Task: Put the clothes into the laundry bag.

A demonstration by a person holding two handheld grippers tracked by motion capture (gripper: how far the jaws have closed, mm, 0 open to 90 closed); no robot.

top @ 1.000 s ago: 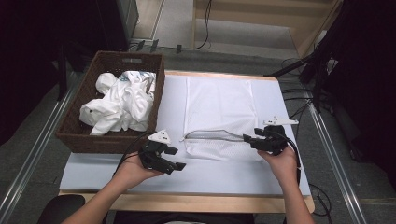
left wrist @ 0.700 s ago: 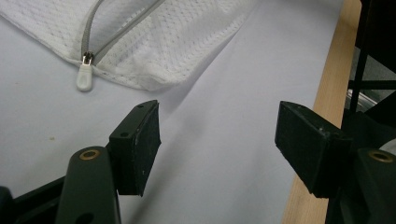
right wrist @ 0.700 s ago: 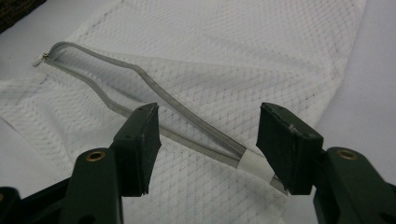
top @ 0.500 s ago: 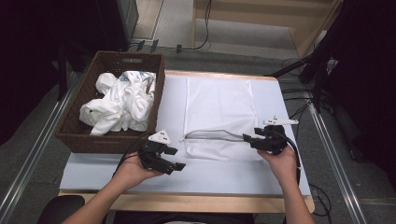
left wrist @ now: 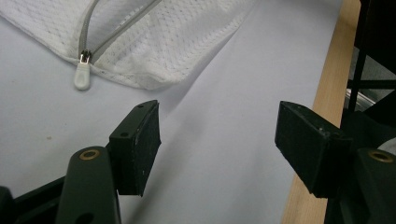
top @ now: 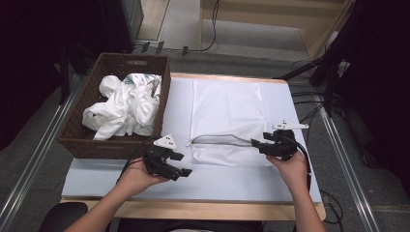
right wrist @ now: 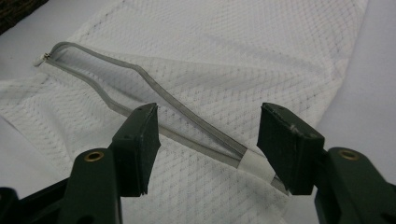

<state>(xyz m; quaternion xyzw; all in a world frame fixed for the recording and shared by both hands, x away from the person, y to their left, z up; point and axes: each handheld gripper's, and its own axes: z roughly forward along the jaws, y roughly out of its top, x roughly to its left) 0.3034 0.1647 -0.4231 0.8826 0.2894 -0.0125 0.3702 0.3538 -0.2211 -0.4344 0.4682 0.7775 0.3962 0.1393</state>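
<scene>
white mesh laundry bag (top: pixel 226 116) | flat on the table, mid-right | grey zipper (right wrist: pixel 140 100) open, gaping

no readable text or labels

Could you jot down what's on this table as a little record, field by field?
Surface: table with a pale cover
Mesh bag: white, lying flat, zipper unzipped and gaping
Zipper pull: at the bag's end nearest the left gripper
Basket: brown wicker, beside the bag, holding crumpled white clothes
Left gripper: open, holding nothing
Right gripper: open, jaws astride the zipper's closed end
</scene>
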